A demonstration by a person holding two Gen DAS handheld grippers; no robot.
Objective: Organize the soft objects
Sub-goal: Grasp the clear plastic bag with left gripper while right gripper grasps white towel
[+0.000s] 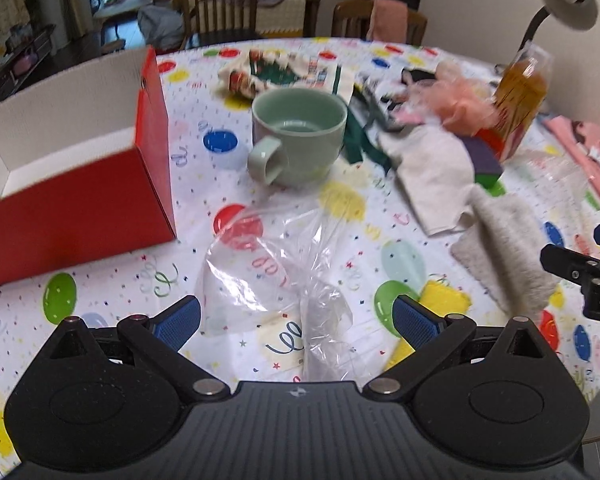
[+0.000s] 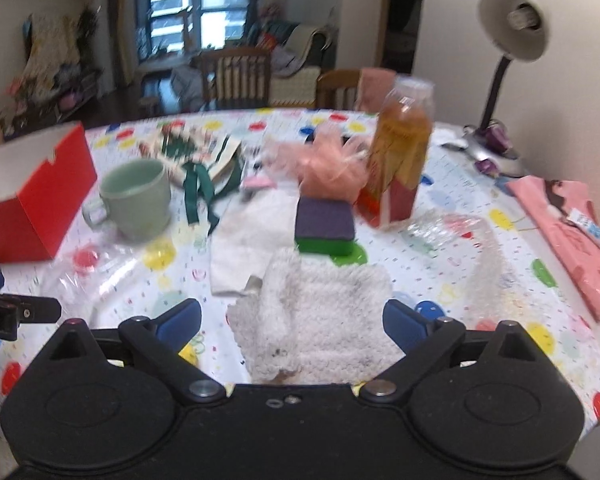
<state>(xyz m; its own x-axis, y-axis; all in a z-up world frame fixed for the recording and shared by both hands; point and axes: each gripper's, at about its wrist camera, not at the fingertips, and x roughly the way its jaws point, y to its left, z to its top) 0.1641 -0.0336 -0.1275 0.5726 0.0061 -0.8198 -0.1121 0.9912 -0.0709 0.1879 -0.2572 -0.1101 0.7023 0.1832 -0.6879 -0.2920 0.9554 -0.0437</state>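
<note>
left fingers (image 1: 296, 320) spread wide over clear bag (image 1: 276, 280), right fingers (image 2: 292, 320) wide astride fluffy cloth (image 2: 324, 312), gripping nothing

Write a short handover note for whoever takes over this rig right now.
Left gripper: open, above the clear plastic bag, holding nothing.
Right gripper: open, straddling the fluffy white cloth, pads not pressing.
Red box: open; nothing shows in the part visible.
Still on the table: cream cloth, purple-green sponge, peach mesh puff.
Done: nothing visibly sorted. Left: everything soft.
</note>
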